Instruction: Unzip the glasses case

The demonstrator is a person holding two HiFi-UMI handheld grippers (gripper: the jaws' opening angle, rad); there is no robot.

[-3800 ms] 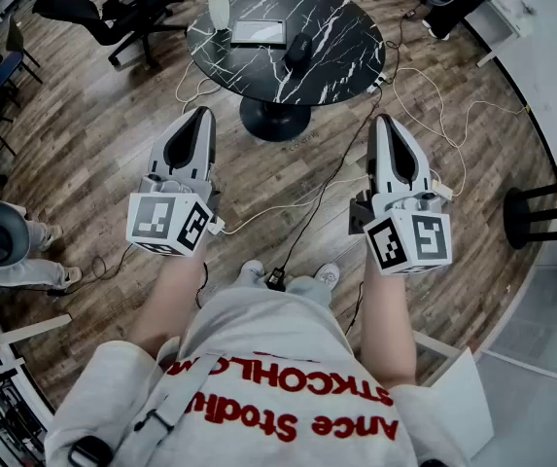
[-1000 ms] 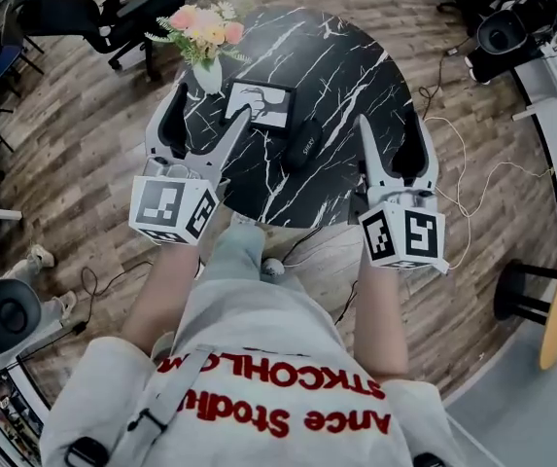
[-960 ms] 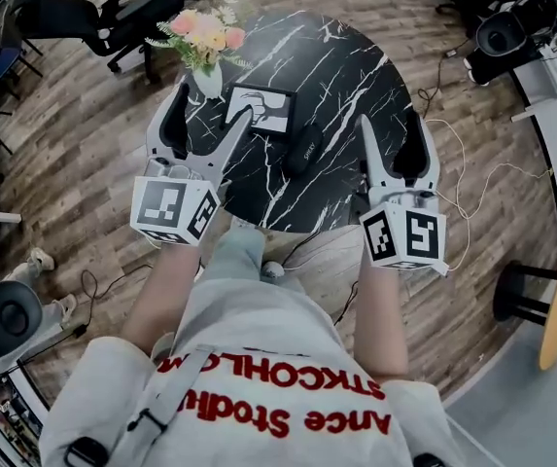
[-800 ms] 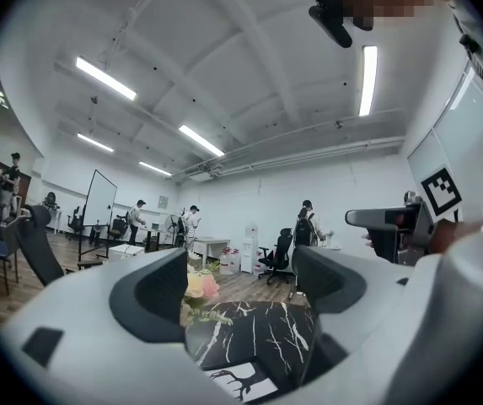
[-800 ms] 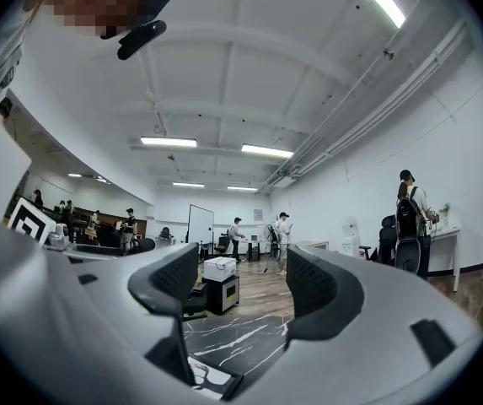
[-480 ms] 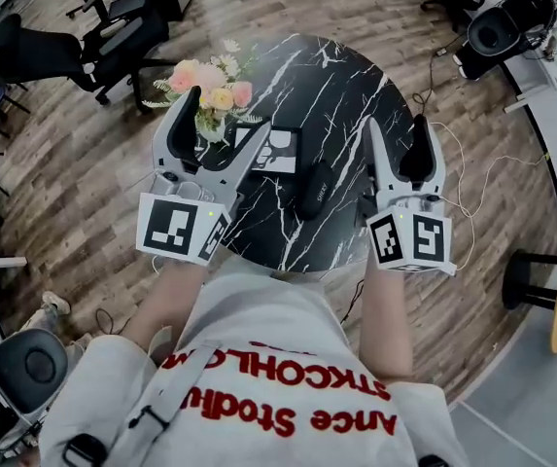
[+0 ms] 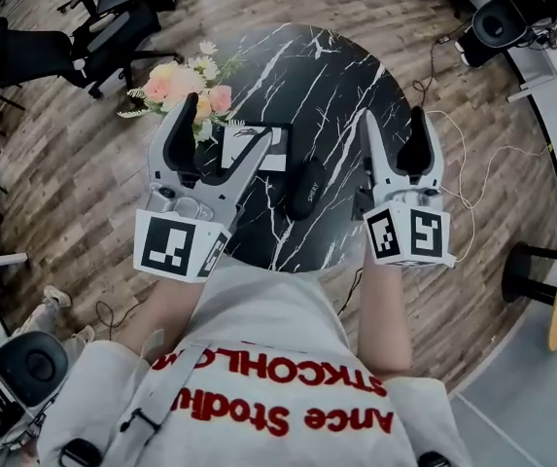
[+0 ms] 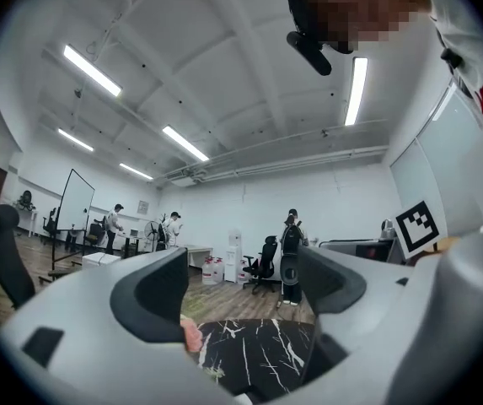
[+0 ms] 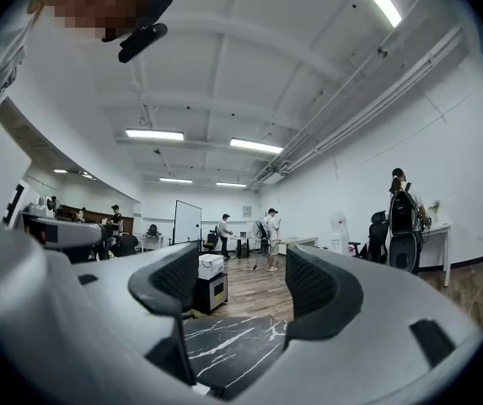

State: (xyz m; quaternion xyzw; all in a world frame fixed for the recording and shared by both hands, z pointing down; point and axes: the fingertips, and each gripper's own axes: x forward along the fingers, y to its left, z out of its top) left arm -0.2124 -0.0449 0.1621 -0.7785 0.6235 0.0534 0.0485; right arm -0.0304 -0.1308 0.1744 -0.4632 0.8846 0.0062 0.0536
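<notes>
Nearest the person, the left gripper (image 7: 225,129) and the right gripper (image 7: 395,123) hang over the near part of the round black marble table (image 7: 336,66). Each has its jaws spread apart with nothing between them. Between the two, flat on the tabletop, lies the dark oblong glasses case (image 7: 306,188), untouched and, as far as can be seen, zipped; the zip pull is too small to find. Just beyond it is a flat dark-framed panel (image 7: 273,156). Further left stands a bunch of pink and white flowers (image 7: 186,84), just beside the left gripper's outer jaw.

The likely trouble is that the case looks smooth and light, and nothing pins it down. Tugging the pull with one gripper before the other clamps the body would probably drag or spin the case across the marble. A wide reach on the left could also topple the flowers
</notes>
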